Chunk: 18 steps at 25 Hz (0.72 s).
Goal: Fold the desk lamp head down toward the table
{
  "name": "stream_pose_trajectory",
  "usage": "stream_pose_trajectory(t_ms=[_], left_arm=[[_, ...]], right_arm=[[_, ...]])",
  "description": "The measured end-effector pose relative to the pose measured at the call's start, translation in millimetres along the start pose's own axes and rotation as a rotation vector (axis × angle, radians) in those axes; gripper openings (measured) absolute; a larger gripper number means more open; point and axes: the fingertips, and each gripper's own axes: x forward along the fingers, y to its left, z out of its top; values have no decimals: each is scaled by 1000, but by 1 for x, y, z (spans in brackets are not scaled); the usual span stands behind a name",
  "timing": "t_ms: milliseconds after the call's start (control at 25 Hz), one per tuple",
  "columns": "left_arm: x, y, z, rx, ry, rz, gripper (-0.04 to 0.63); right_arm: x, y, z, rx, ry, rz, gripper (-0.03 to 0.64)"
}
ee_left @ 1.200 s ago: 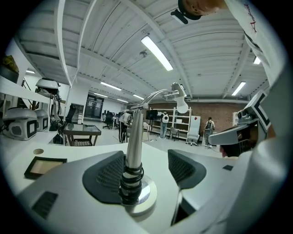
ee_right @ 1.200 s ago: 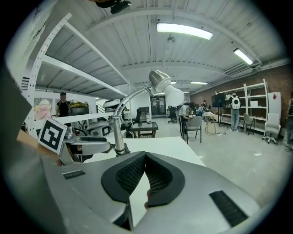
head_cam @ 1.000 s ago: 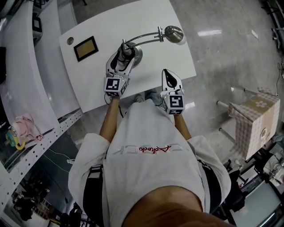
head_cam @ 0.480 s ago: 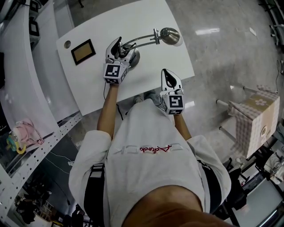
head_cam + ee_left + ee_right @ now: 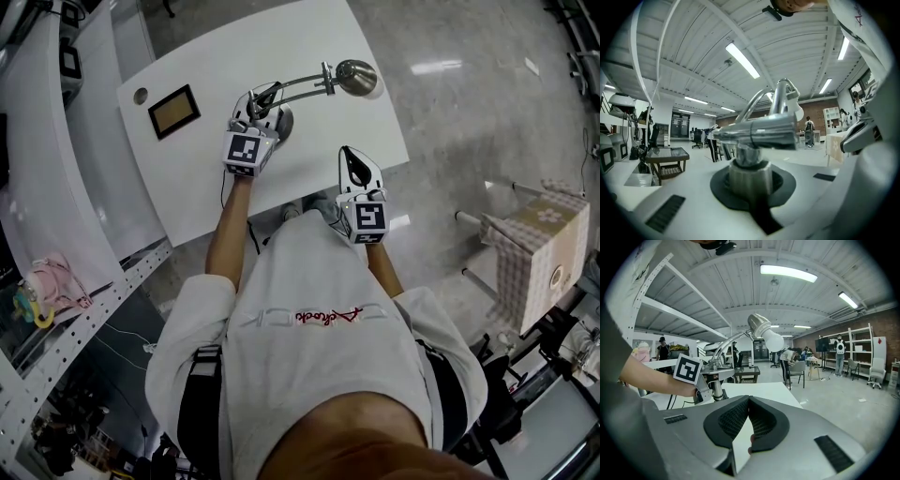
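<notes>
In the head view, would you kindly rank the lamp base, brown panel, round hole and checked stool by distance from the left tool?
1. lamp base, at the left tool's tip
2. brown panel, left of it
3. round hole, farther left still
4. checked stool, far to the right

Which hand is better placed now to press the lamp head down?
Probably right: the right claw is shut, empty and on the side of the lamp head; the left claw has just closed on the lamp stem.

Illegible red script (image 5: 324, 317) on white shirt (image 5: 309, 267), square markers on left gripper's cube (image 5: 246, 150), right gripper's cube (image 5: 368, 217)
</notes>
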Motion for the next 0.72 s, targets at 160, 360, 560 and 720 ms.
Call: stream_pose_trajectory(t_ms=[160, 360, 560, 720], left_arm=[[0, -1, -1, -10, -2, -13, 25], [0, -1, -1, -10, 3, -18, 25], [1, -1, -2, -5, 5, -23, 25], [2, -2, -3, 0, -2, -32, 23]], right_arm=[[1, 0, 6, -5, -18, 0, 23], [2, -1, 24, -13, -53, -5, 23], [-1, -7, 52, -30, -104, -33, 23], [-2, -12, 68, -33, -124, -51, 25]])
